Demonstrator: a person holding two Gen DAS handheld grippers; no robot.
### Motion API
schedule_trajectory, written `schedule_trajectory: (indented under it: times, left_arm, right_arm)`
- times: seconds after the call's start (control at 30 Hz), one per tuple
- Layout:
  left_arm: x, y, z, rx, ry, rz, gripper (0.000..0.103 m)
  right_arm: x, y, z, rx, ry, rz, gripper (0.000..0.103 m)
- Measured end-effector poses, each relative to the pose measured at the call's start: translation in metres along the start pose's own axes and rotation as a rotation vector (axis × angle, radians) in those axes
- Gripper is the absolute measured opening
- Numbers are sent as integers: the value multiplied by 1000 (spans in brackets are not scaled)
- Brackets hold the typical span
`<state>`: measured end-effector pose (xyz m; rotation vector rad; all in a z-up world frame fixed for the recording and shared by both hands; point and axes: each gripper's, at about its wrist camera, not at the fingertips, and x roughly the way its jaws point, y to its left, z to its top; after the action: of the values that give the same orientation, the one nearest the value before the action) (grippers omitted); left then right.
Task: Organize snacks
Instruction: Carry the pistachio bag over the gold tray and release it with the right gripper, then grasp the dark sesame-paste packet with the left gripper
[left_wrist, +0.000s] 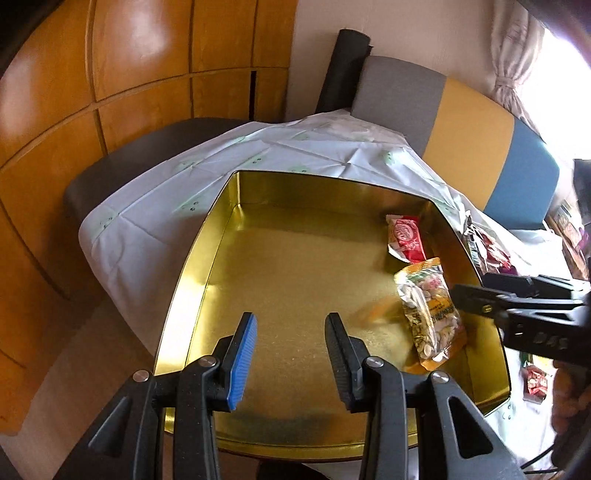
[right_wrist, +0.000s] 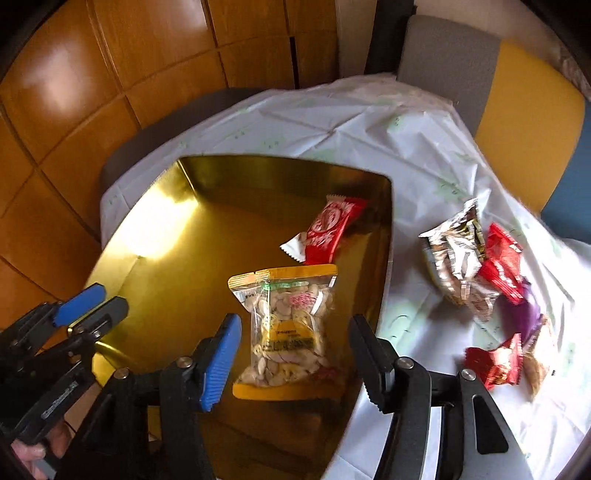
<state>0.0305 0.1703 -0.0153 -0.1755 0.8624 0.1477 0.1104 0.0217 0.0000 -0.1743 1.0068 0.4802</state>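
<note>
While two snacks lay in the gold tin (right_wrist: 155, 236), a clear, yellow-edged nut packet (right_wrist: 286, 325) and a red-and-white wafer bar (right_wrist: 327, 230), the right gripper (right_wrist: 293, 363) stood released around the packet, pads clear; the left gripper (left_wrist: 291, 354) hung empty, slightly parted; several wrappers (right_wrist: 484, 273) sat heaped on the white cloth (right_wrist: 332, 122)

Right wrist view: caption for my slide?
Open right gripper over seed packet in gold tin; more snacks wait outside.
</note>
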Motion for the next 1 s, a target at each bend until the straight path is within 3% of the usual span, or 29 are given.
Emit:
schedule_trajectory:
  times: [0.23, 0.57, 0.63, 0.7, 1.0]
  left_arm:
    - [-4, -20, 4, 71, -9, -29, 39]
    - [-14, -73, 20, 250, -33, -108, 39]
    - [-17, -85, 23, 287, -34, -127, 44]
    - [-18, -102, 28, 339, -31, -161, 58]
    - [2, -176, 57, 529, 11, -235, 59]
  right_arm:
    - [-38, -47, -24, 71, -44, -57, 61]
    - [-63, -144, -82, 218, 13, -200, 64]
    - [-67, -158, -92, 231, 22, -221, 65]
    - [-70, -171, -99, 244, 26, -237, 67]
    - [-70, -214, -123, 339, 14, -210, 73]
